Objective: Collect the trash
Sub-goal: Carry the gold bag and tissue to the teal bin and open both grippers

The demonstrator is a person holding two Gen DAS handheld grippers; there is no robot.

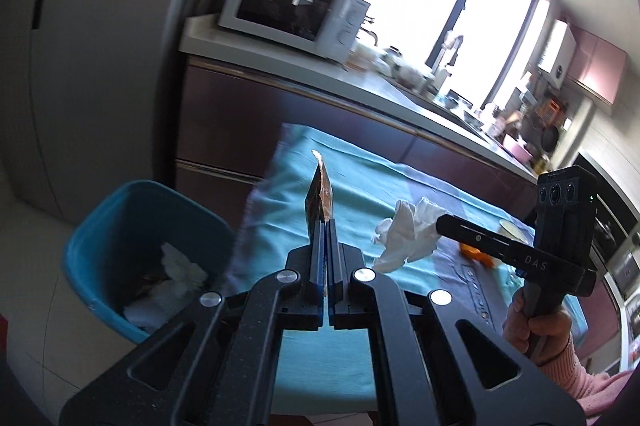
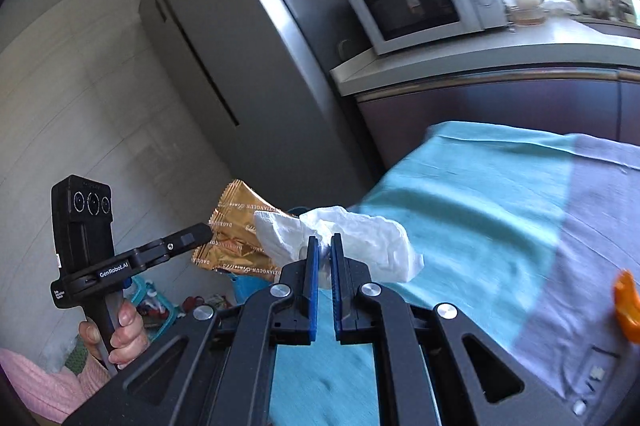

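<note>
My left gripper [image 1: 326,226] is shut on a gold snack wrapper [image 1: 319,194], held edge-on above the table's left end, beside the blue trash bin [image 1: 100,226]. The wrapper [image 2: 234,230] shows flat in the right wrist view, in the left gripper [image 2: 202,232]. My right gripper [image 2: 325,242] is shut on a crumpled white tissue [image 2: 360,238] and holds it above the teal tablecloth [image 2: 460,210]. In the left wrist view the tissue [image 1: 408,238] hangs at the right gripper's [image 1: 440,220] tip. An orange peel [image 2: 626,306] lies on the cloth at right.
The bin holds white tissues [image 1: 180,266] and stands on the floor left of the table. A kitchen counter [image 1: 360,78] with a microwave [image 1: 292,10] runs behind the table. A grey refrigerator [image 2: 240,66] stands at the left. Toys [image 2: 152,302] lie on the floor.
</note>
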